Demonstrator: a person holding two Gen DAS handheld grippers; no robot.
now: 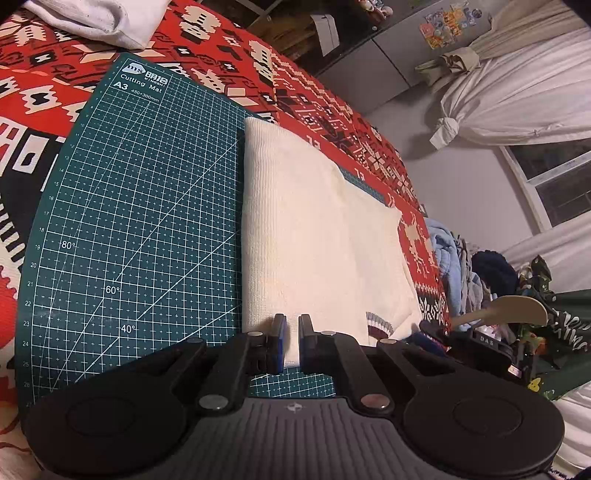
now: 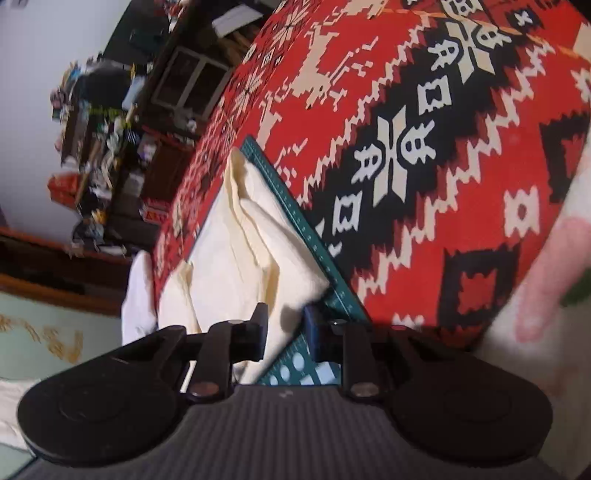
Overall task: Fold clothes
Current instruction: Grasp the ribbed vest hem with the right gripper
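A cream knitted sweater point(image 1: 314, 229), folded into a long rectangle, lies on the green cutting mat point(image 1: 140, 206). A dark red and white striped cuff point(image 1: 378, 326) shows at its near right corner. My left gripper point(image 1: 291, 341) is shut on the sweater's near edge, with a strip of cream knit pinched between the blue pads. In the right wrist view the sweater point(image 2: 236, 258) shows loose folds. Its near corner lies between the fingers of my right gripper point(image 2: 286, 332), which stands open low over the mat point(image 2: 295, 365).
The mat rests on a red, black and cream patterned blanket point(image 1: 44, 85) point(image 2: 424, 166). A white garment point(image 1: 96, 18) lies at the far left. A pile of clothes point(image 1: 480, 273) sits beyond the sweater's right end. Cluttered shelves point(image 2: 103, 147) stand past the bed.
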